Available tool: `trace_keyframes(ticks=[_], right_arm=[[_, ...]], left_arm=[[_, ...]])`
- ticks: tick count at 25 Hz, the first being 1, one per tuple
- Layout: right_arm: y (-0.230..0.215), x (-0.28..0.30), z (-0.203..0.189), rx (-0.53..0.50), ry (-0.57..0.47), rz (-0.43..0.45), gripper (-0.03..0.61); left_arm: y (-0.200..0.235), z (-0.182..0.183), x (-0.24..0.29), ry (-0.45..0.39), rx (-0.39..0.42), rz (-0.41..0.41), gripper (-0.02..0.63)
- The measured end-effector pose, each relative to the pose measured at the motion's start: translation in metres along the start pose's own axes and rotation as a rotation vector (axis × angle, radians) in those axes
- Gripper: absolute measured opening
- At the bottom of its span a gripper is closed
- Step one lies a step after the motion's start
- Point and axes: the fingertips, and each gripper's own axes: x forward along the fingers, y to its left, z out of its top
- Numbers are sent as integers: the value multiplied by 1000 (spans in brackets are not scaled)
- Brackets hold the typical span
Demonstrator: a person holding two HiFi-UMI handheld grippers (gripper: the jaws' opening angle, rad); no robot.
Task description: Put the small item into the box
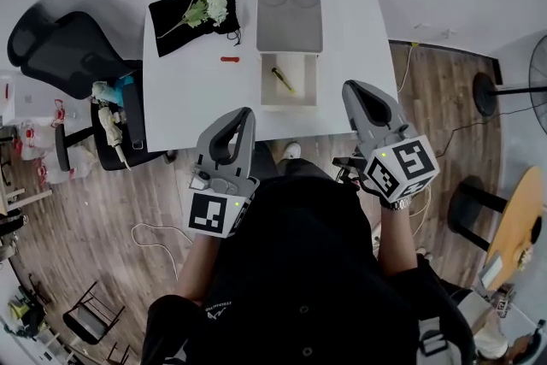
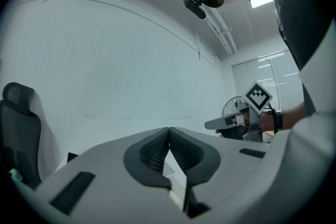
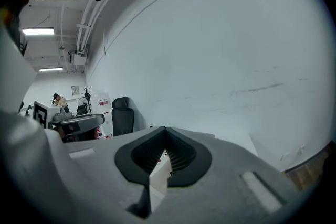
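On the white table [image 1: 188, 98] stands an open white box [image 1: 288, 81] with a thin yellow-green item [image 1: 283, 79] lying inside it. Its grey lid [image 1: 289, 17] lies just behind it. A small red item [image 1: 229, 59] rests on the table left of the box. My left gripper [image 1: 247, 113] is held above the table's near edge, left of the box, with its jaws shut and nothing in them [image 2: 169, 128]. My right gripper [image 1: 351, 87] hangs off the table's near right corner, also shut and empty [image 3: 165, 128]. Both gripper views look at a white wall.
A black cloth bag [image 1: 175, 17] with white flowers [image 1: 209, 4] lies at the table's far left. A black office chair [image 1: 60, 47] stands left of the table. A fan stand [image 1: 487, 90] and a round wooden table [image 1: 517, 218] are on the right, and a white cable [image 1: 149, 239] lies on the wooden floor.
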Motion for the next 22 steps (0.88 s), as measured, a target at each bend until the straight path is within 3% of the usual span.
trace_keyframes(ticks=[5,14,22], right_arm=[[10,-22,7,-50,-37,-2,6],[10,-35,17,-37,-101,0,6],[12,-36,49,-86,-154,29,6]], left_arm=[[-6,-1,-4,6,1,-5,5],[-5,-3,-4,27,32,11,5],[0,38,-2,-48,88,22,5]])
